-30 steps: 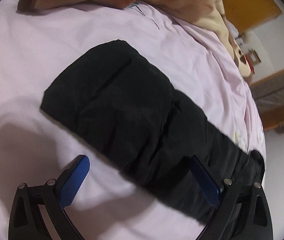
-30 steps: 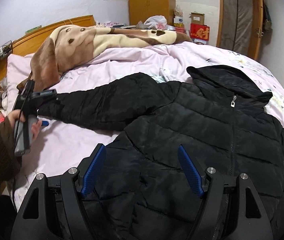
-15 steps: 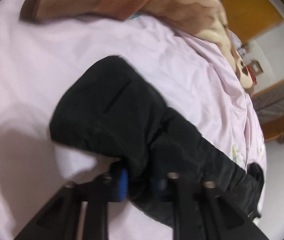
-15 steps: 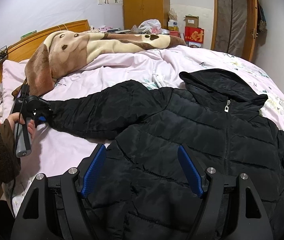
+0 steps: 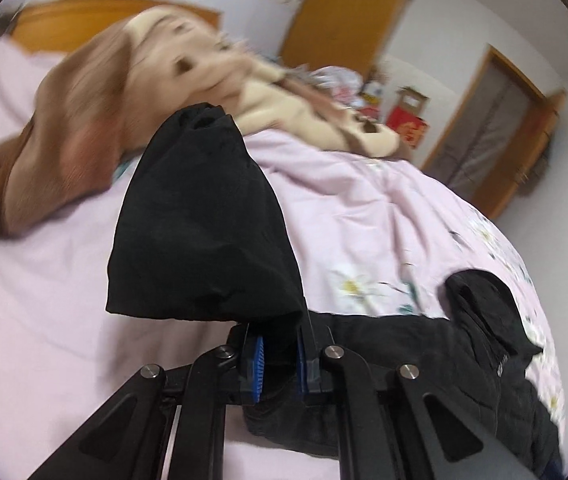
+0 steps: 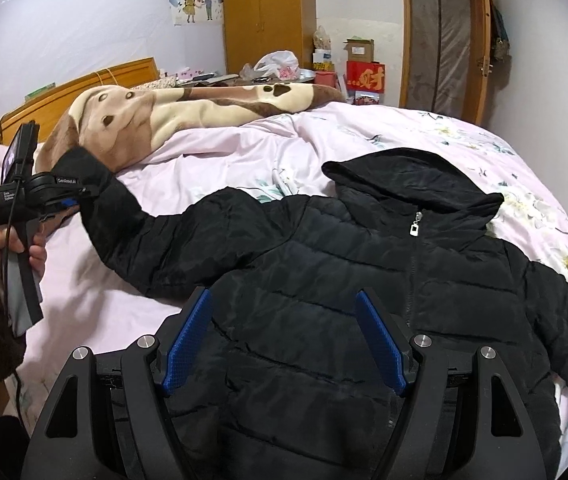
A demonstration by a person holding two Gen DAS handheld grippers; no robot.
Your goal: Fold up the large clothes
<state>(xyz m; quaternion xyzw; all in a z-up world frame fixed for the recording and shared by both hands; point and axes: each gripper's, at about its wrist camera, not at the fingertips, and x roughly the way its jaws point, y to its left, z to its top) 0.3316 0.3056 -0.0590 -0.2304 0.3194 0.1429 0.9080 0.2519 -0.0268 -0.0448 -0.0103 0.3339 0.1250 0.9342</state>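
- while the black puffer jacket (image 6: 363,300) lies front-up on the pink bedspread (image 6: 244,152), zipped, hood (image 6: 411,184) toward the far side of the bed, the left gripper (image 5: 280,356) is clamped on its sleeve cuff (image 5: 204,232).
- left wrist view: blue pads (image 5: 259,364) pinched close with black fabric between them; cuff end bunches up above the jaws and stands clear of the bedspread. frame is motion-blurred.
- right wrist view confirms it: left gripper (image 6: 68,202) sits at the far left, the person's hand (image 6: 16,244) on its handle, brown sleeve at the wrist. the jacket sleeve (image 6: 156,240) runs from the shoulder out to that gripper, its end raised off the bed.
- right gripper (image 6: 284,344): jaws wide apart, nothing pinched. it hovers over the jacket's lower front, blue pads (image 6: 188,344) either side of the quilted panel; cannot tell if they touch the fabric.
- other sleeve (image 6: 563,320) lies out flat toward the right edge of the bed.
- brown and cream blanket (image 6: 188,116) with paw prints is heaped near the wooden headboard (image 6: 84,84), just behind the lifted cuff, apart from the jacket body.
- background: wooden wardrobe (image 6: 268,12), red box (image 6: 365,76) and plastic bag (image 6: 278,64) on a surface past the bed, door (image 6: 443,40) at right.
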